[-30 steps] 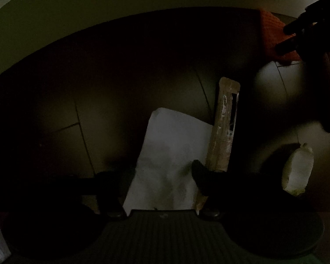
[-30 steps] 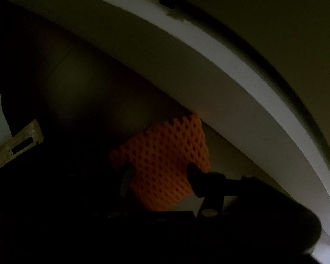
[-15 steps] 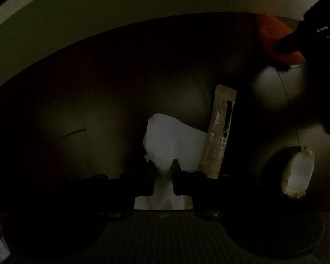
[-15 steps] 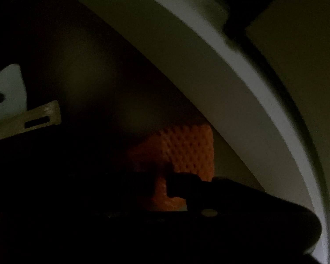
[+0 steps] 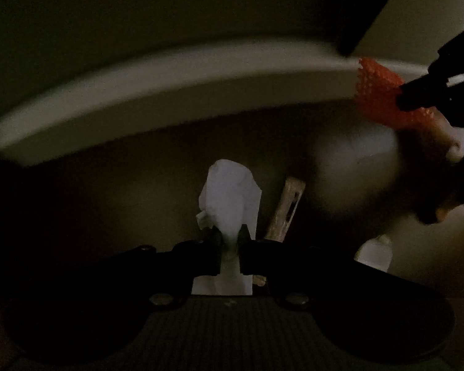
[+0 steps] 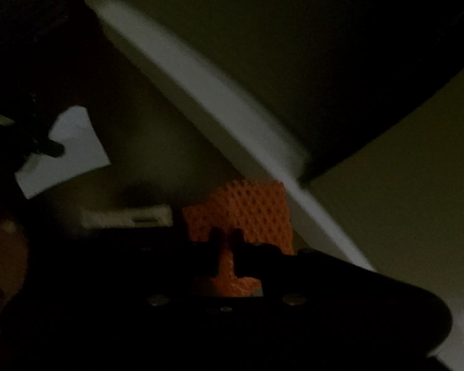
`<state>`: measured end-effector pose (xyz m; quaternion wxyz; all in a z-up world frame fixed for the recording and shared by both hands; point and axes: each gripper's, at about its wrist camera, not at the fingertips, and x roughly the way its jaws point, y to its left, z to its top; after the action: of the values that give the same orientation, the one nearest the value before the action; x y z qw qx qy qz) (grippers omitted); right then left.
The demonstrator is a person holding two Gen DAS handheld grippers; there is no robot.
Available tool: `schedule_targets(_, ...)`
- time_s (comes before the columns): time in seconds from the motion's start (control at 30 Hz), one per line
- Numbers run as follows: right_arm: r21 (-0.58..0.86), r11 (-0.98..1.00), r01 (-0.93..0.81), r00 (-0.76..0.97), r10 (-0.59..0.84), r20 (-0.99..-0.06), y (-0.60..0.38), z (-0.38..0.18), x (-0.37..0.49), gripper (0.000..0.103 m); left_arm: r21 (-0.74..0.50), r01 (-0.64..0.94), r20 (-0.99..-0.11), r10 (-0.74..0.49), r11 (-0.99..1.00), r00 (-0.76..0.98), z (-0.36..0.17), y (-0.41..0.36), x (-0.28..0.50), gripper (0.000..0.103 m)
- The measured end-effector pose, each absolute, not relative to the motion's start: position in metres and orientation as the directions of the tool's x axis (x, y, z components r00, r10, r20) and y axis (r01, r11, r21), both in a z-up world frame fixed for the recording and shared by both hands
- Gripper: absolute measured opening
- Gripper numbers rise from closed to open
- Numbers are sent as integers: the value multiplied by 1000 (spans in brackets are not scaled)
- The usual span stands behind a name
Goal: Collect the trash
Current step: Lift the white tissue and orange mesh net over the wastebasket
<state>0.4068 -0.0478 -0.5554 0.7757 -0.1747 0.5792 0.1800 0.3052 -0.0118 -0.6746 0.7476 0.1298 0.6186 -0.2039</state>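
The scene is very dark. My left gripper (image 5: 229, 238) is shut on a white sheet of paper (image 5: 229, 198) and holds it off the floor. The paper also shows in the right wrist view (image 6: 68, 151). My right gripper (image 6: 225, 238) is shut on an orange foam net (image 6: 247, 210) and holds it raised. The net also shows at the upper right of the left wrist view (image 5: 377, 89), pinched by the right gripper's dark fingers (image 5: 417, 95). A tan flat wrapper (image 5: 286, 210) lies on the floor just right of the paper and also shows in the right wrist view (image 6: 126, 216).
A pale crumpled piece (image 5: 375, 252) lies on the floor at the right. A white baseboard (image 5: 170, 92) runs along the wall behind and also shows in the right wrist view (image 6: 216, 102). The floor (image 5: 139, 185) is dark tile.
Both grippers closed, the left on the paper and the right on the orange net. Both have since lifted their pieces off the floor, and the views tilted up toward the wall.
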Motion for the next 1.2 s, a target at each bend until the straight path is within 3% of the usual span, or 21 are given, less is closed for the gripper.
schedule_targets(0.37,6,861,-509,431,260,-864,-4,-366,376,6,-67,313,-915,-184,947,359,-470,23,307,10)
schedule_targets(0.63,-14,810,-587,557,391,-733,40,-245,335,6,-47,210,-820,-158,977,550,-321,55,254,10)
schedule_targets(0.87,-41,757,-652,625,505,-595,84,-166,293,6,-6,104,-700,-79,995,710,-215,96,195,10)
schedule_targets(1.2,-70,653,-754,614,664,-426,172,-85,260,6,33,-53,-568,63,998,821,-105,162,129,10)
